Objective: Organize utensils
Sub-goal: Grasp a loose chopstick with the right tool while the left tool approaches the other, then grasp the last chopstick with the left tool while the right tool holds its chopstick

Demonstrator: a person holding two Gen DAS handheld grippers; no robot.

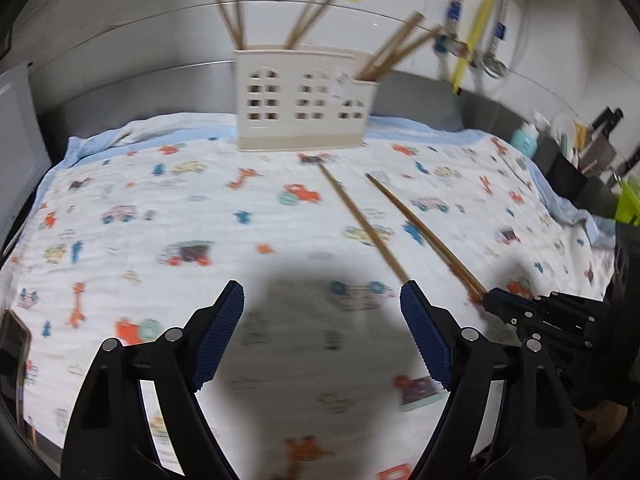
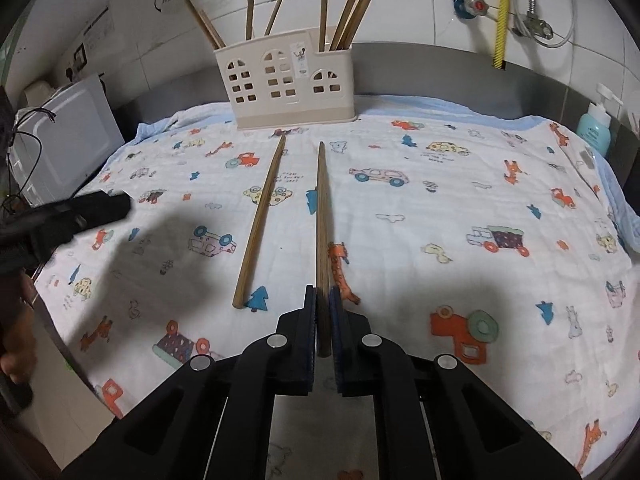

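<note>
White kitchen tiles back a printed cloth (image 2: 440,208). On it, one chopstick (image 2: 322,216) sits clamped at its near end in the right gripper (image 2: 323,304), pointing to 12 o'clock at the holder (image 2: 288,84). Its mate (image 2: 260,220) lies loose at 11 o'clock. Left gripper (image 1: 322,300) hovers wide open, empty. Next, probably: lift, tip upright, drop into a compartment.

Cloth (image 2: 400,208) print, holder label (image 2: 301,59): seemingly illegible.

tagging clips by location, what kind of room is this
Most likely a home kitchen counter: white wall tiles with water valves and hoses, a cream chopstick holder full of chopsticks, a soap pump bottle, and a white appliance, perhaps a microwave.
</note>
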